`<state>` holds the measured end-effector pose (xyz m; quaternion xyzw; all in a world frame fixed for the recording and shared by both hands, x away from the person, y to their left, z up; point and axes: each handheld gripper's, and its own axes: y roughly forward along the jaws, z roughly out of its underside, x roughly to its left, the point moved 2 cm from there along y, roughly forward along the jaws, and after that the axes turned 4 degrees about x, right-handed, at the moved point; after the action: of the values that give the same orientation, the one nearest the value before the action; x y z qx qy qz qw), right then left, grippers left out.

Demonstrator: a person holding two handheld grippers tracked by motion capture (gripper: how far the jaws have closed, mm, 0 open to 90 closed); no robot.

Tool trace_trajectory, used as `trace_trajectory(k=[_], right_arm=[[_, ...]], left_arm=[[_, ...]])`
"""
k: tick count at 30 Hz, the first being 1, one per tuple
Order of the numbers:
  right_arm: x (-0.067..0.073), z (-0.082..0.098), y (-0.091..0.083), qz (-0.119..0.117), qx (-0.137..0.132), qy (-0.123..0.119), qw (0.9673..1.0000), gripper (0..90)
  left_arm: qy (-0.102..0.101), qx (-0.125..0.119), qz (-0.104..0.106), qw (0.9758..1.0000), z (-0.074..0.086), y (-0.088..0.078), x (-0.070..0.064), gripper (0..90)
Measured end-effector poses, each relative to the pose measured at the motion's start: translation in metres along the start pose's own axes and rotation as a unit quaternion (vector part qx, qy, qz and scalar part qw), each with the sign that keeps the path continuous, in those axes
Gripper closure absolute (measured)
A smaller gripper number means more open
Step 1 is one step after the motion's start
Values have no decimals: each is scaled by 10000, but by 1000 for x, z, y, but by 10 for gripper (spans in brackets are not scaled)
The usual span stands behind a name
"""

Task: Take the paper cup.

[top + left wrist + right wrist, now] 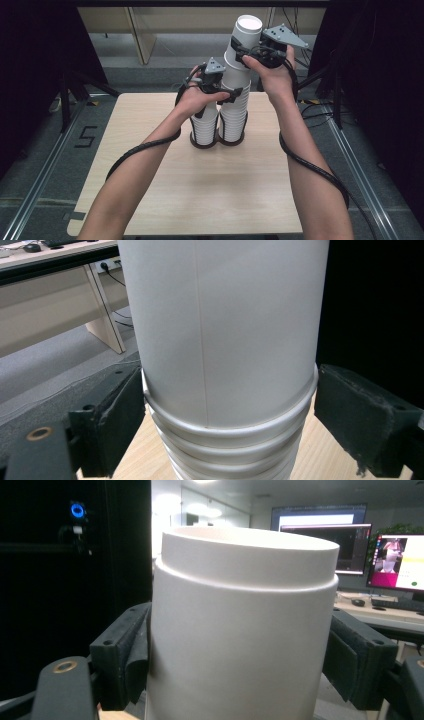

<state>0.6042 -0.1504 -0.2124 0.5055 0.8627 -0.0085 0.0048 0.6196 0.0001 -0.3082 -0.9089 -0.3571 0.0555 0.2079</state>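
Above the table (165, 200), right gripper (243, 50) clamps the top cup (243, 42), left gripper (227, 95) pinches the stack (234, 117) below.

A: How do the arms lie?
B: Both forearms reach forward; the left gripper (226, 95) sits lower, its fingers (112, 425) clamped inward.
A: The right?
B: The right gripper (245, 52) is raised, clamped too.
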Motion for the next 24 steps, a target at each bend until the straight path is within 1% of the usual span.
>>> trace_trajectory(k=[6,12,14,15,16,17,18,19,20,21,22,23,24], right_arm=[[-1,-11,-6,4,-276,76,9996,219],[-2,-18,-13,31,-381,65,9992,219],[-2,-19,-14,23,-363,93,9993,219],[-3,-20,-15,49,-392,42,9992,219],[-3,-21,-17,33,-438,68,9990,219],[-3,-22,-18,19,-482,63,9988,219],[-2,-23,-20,-4,-494,148,9987,219],[-2,-24,-21,-25,-486,179,9987,219],[-4,-24,-22,-11,-547,114,9984,219],[-4,-25,-24,-32,-550,121,9984,220],[-3,-26,-25,-78,-587,195,9981,219],[-4,-26,-28,-51,-567,130,9983,220],[-4,-27,-28,-48,-623,122,9980,219]], left_arm=[[-11,-25,0,10000,0,0,0,129],[16,-46,-17,10000,0,0,-1,126],[26,-53,-31,10000,-1,0,-1,119],[51,-51,-43,10000,-1,-1,-1,119],[59,-51,-48,10000,-1,-1,-1,97],[75,-61,-61,9999,-1,-3,-1,89],[83,-66,-55,9999,-1,-4,-1,82],[114,-67,-65,9999,-2,-6,0,80],[118,-110,-87,9998,-2,-8,-1,73],[169,-117,-107,9997,-3,-11,-1,66],[195,-142,-99,9997,-4,-15,-1,62],[207,-169,-106,9996,-4,-18,-1,58],[197,-219,-97,9995,-4,-21,-1,57]])
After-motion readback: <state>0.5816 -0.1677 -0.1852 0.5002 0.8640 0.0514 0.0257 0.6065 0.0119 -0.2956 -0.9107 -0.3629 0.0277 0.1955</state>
